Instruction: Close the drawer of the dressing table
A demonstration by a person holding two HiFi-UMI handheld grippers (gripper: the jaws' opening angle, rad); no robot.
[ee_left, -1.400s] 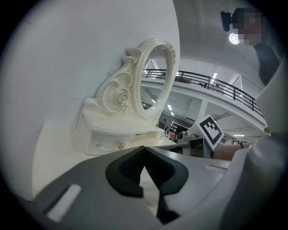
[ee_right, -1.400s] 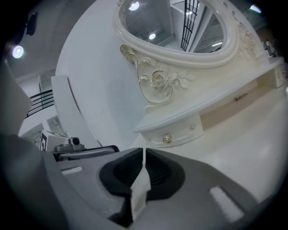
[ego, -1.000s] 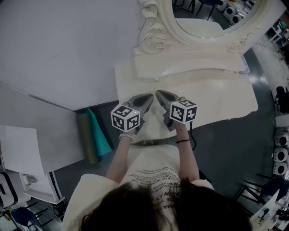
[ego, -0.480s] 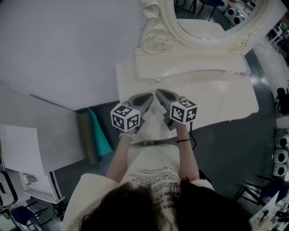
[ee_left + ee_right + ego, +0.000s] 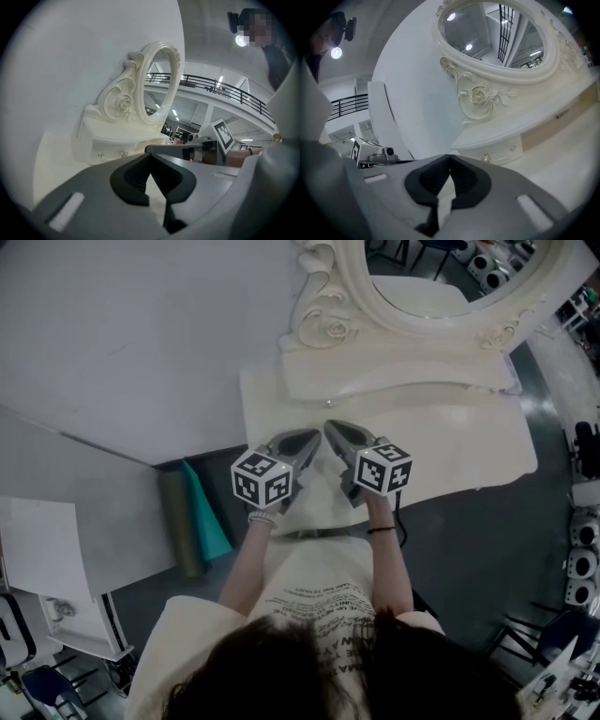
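My left tongs (image 5: 311, 440) and right tongs (image 5: 330, 428) pinched shut, empty, over the counter (image 5: 469, 446) facing the drawer (image 5: 499, 153) (flush or ajar? unclear): pre-push, or finished.

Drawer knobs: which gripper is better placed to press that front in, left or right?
Probably right. The right gripper, shut, ends just short of the drawer knob; the left gripper ends further back and aside.
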